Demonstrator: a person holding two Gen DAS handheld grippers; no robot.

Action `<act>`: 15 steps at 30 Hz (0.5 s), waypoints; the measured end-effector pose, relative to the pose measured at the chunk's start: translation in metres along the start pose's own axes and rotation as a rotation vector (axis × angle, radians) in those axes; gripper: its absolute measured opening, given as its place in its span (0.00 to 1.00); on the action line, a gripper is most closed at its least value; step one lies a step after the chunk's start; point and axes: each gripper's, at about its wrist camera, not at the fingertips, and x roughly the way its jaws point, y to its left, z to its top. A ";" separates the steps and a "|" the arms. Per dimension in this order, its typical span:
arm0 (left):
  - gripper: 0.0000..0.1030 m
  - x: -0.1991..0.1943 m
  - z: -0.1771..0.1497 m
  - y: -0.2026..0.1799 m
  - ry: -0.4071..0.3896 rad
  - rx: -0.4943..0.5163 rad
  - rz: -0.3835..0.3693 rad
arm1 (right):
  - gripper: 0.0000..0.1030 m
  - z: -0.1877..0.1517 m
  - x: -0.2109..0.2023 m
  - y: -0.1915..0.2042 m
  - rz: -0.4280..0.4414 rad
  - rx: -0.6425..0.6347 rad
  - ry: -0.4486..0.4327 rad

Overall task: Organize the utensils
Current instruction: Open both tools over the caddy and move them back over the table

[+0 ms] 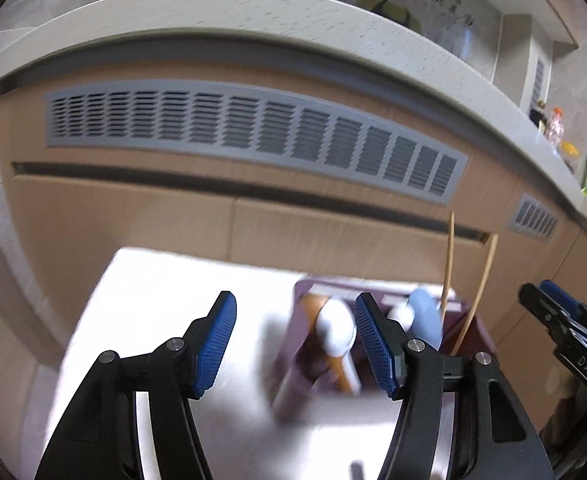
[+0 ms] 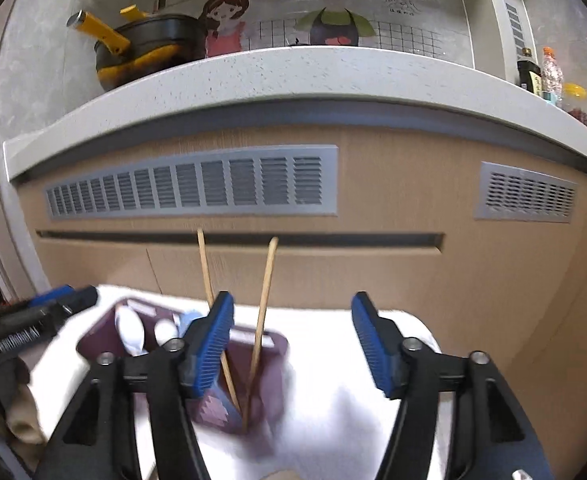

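On the white tabletop below the wooden cabinet front stands a dark purple utensil holder, and the utensils are already inside it. I see two wooden chopsticks standing in its right compartment, leaning apart from each other, and some white and light-blue spoons in the left part; the pictures are blurred, so I cannot count them.

My right tongs are spread, with nothing between the pads; one chopstick passes just beside the left pad. My left tongs are also spread and empty, and the holder shows behind the right pad.

I judge the main risk is the holder itself. It looks light and tall, and both tongs are very near to it. If I push forward or sideways, a finger can catch a chopstick or the rim and tip the holder, and then everything spills on the tabletop. The chopsticks lean loosely, so a small knock may flip them out. Also my two tongs are close together and may collide.
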 end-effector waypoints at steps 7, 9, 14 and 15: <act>0.66 -0.046 -0.043 0.018 0.063 0.000 0.038 | 0.82 -0.034 -0.030 0.002 -0.040 -0.044 0.116; 0.68 -0.058 -0.059 0.020 0.083 -0.006 0.042 | 0.87 -0.047 -0.041 0.006 -0.046 -0.046 0.146; 0.70 -0.080 -0.100 0.020 0.152 0.004 0.048 | 0.94 -0.083 -0.056 0.021 -0.027 -0.081 0.229; 0.70 -0.084 -0.108 0.020 0.162 0.009 0.050 | 0.94 -0.093 -0.057 0.026 -0.014 -0.085 0.255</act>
